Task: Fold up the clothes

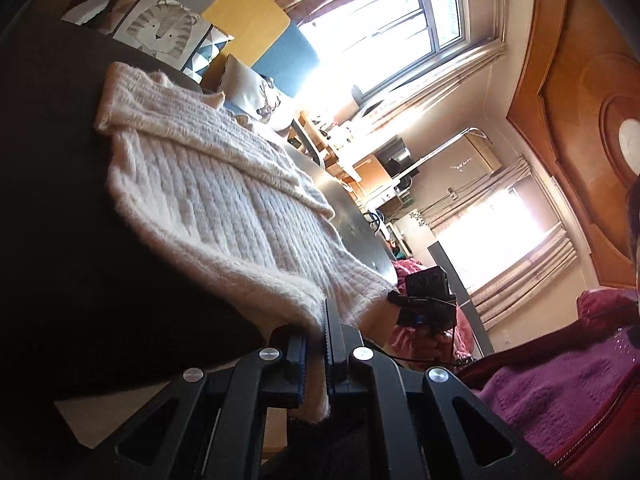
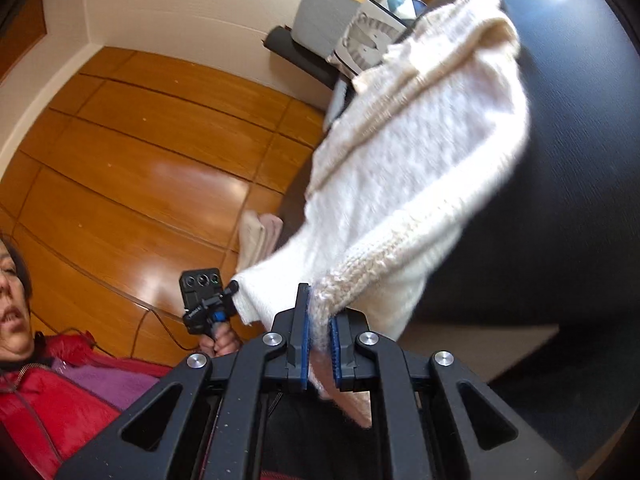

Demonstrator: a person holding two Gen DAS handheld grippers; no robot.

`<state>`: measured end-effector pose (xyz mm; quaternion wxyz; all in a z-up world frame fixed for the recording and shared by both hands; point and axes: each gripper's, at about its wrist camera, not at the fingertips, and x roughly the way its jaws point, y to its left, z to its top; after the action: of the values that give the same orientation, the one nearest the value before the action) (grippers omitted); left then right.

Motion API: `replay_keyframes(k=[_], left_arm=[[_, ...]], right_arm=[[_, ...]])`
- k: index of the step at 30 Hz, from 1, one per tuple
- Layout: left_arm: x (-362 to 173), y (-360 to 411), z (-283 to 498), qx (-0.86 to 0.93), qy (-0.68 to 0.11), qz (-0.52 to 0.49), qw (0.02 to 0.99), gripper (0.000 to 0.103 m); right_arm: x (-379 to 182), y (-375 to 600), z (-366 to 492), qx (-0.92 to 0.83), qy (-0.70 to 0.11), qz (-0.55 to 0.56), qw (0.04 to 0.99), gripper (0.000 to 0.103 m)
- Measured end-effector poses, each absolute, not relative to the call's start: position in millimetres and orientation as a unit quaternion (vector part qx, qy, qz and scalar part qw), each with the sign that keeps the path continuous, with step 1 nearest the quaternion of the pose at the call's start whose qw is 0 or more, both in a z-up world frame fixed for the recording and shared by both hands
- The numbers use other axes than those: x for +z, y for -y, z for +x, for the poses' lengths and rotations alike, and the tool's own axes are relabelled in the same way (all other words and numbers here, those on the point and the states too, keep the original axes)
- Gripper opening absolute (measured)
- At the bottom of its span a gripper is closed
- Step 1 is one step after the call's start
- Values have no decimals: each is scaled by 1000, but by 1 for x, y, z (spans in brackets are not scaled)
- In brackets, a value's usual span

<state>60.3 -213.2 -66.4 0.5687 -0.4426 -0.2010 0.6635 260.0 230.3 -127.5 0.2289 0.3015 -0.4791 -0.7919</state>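
My dark table (image 1: 60,200) carries the cream sweater (image 1: 208,200), its near edge lifted off. A tiger-print cushion (image 1: 164,32) sits at the far edge.

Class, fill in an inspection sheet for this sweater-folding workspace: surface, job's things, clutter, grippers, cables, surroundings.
Surface: dark table, mostly bare.
Job's things: cream knit sweater, far end on the table, near edge lifted.
Clutter: folded cloth beyond the table edge.
Grippers: left gripper and right gripper, each shut on the sweater.
Cables: thin cable near the hand.
Surroundings: wood floor, cushions, curtained window.
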Motion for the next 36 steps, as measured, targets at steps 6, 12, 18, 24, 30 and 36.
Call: replay_keyframes(k=[6,12,18,24,30,36], left_arm=[[-35,205,24,677,230,-403,571,5],[-24,196,-33,686,281,-389,547,6],[-32,180,-94,695,317,-391,513,6],[-47,149,-155,697,339,-414,477,6],[-71,128,-204,693,364,-444,436,6],[-85,118,-234,674,400,-454,424,6]], right_arm=[[-102,-246,224,-802,498,235,232,9],[-97,-287,176,-798,537,199,191,9],[-107,-337,125,-780,583,183,132,9],[-131,-364,79,-750,626,190,93,9],[-153,-383,39,-722,659,198,67,9],[-161,-398,25,-706,680,189,56,9]])
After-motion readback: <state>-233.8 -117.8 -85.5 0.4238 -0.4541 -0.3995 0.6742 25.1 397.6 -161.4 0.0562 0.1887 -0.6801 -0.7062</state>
